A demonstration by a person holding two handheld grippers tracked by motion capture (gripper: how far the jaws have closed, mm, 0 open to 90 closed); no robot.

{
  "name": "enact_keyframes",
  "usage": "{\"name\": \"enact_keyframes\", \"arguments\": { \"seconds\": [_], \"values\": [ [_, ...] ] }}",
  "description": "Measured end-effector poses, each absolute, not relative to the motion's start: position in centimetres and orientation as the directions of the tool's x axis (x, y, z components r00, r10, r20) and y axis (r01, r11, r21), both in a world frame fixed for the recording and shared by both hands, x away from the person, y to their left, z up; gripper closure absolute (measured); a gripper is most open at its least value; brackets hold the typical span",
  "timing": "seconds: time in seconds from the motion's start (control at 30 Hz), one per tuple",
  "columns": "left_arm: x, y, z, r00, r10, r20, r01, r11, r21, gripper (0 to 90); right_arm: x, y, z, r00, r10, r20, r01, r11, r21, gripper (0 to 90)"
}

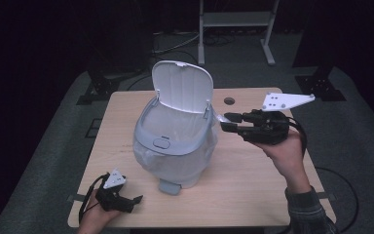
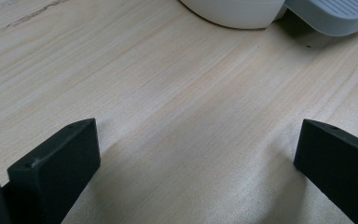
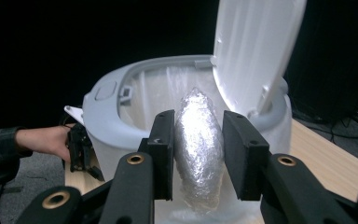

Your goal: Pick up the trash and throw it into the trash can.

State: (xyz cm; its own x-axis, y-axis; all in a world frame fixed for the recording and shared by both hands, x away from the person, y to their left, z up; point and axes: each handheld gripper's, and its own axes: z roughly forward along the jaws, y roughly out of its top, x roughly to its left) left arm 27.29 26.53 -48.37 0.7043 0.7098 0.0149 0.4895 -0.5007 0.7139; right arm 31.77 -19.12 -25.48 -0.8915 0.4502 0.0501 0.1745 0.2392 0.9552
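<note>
**Foil wad about to go in the bin**

So the right gripper [image 3: 198,154] had its jaws clamped on a crumpled wad of foil [image 3: 199,149], one pad pressed on each side, and the wad stood pretty much upright between them. From the high view the right gripper [image 1: 228,122] sat just beside the rim of the pedal bin [image 1: 173,141], on the bin's right side and about level with the opening. The lid [image 1: 182,85] was flipped up and stood open at the back, and a clear liner bag [image 3: 161,93] showed inside.

The left gripper [image 1: 135,201] rested low near the front left corner of the table [image 1: 253,180], well apart from the bin, with its jaws spread wide and nothing between them. In its own view, bare wood lay between the two black pads [image 2: 58,158], and the bin's foot pedal [image 2: 335,14] showed farther off.

Looked like the carry-to-bin step, nearly done. The next move probably called for getting the wad over the rim and past the raised lid without bumping it, then opening the jaws once the foil hung over the liner.
</note>
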Motion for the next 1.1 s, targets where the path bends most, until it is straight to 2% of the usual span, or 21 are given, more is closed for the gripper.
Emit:
{"name": "enact_keyframes", "arguments": {
  "seconds": [1.1],
  "values": [
    [27.3,26.5,-48.4,0.704,0.71,0.015,0.49,-0.501,0.714,0.0,34.6,-13.1,-23.2,-0.915,0.4,0.046,0.147,0.224,0.963,64.9]
  ]
}}
